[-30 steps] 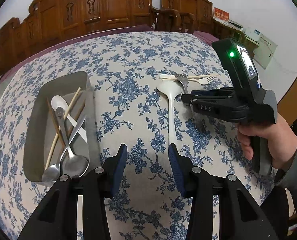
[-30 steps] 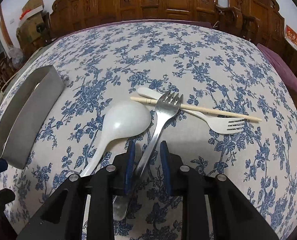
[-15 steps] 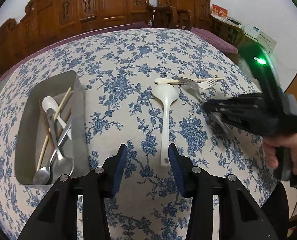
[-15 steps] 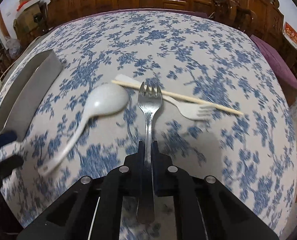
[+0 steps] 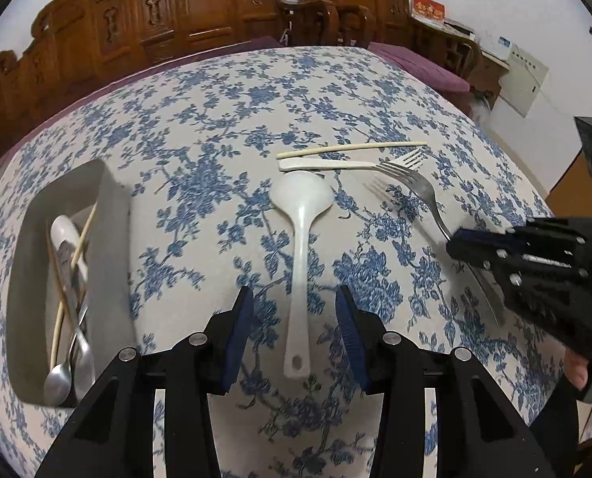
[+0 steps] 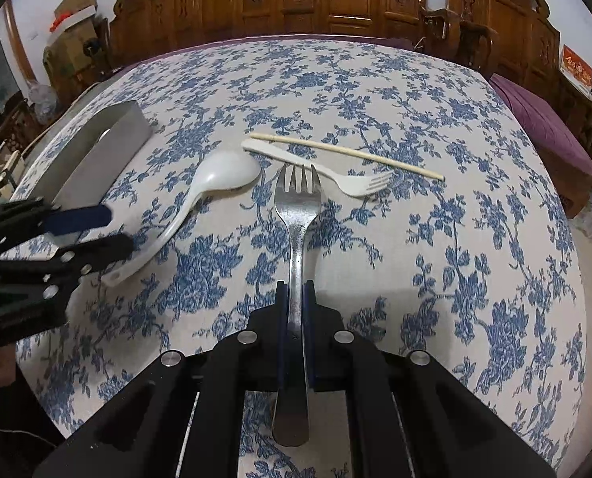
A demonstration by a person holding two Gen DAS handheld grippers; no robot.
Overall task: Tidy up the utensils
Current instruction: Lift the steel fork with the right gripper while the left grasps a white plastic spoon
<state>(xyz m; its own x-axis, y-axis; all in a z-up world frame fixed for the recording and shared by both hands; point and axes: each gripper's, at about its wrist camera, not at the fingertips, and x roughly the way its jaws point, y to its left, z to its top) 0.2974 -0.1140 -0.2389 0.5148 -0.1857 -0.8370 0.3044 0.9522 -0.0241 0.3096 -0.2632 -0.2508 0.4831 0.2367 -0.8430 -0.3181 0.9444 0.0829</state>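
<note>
My right gripper (image 6: 295,290) is shut on the handle of a metal fork (image 6: 296,215), which points forward above the floral tablecloth; the same metal fork (image 5: 419,187) shows at the right of the left wrist view. My left gripper (image 5: 294,312) is open, its fingers on either side of the handle of a white ladle (image 5: 300,235) lying on the cloth. The white ladle (image 6: 200,195) appears again in the right wrist view. A white plastic fork (image 6: 323,171) and one chopstick (image 6: 347,155) lie beyond it. The grey tray (image 5: 112,247) at the left holds spoons and chopsticks.
The round table (image 6: 475,239) carries a blue floral cloth (image 5: 224,127). Carved wooden chairs (image 6: 335,0) ring its far side. A purple cushion (image 6: 542,127) lies at the right. A hand (image 5: 574,366) grips the right tool.
My right gripper shut on the metal fork, lifted it off the cloth and drew it back. My left gripper slid right, so the ladle's handle now lies between its fingers.
</note>
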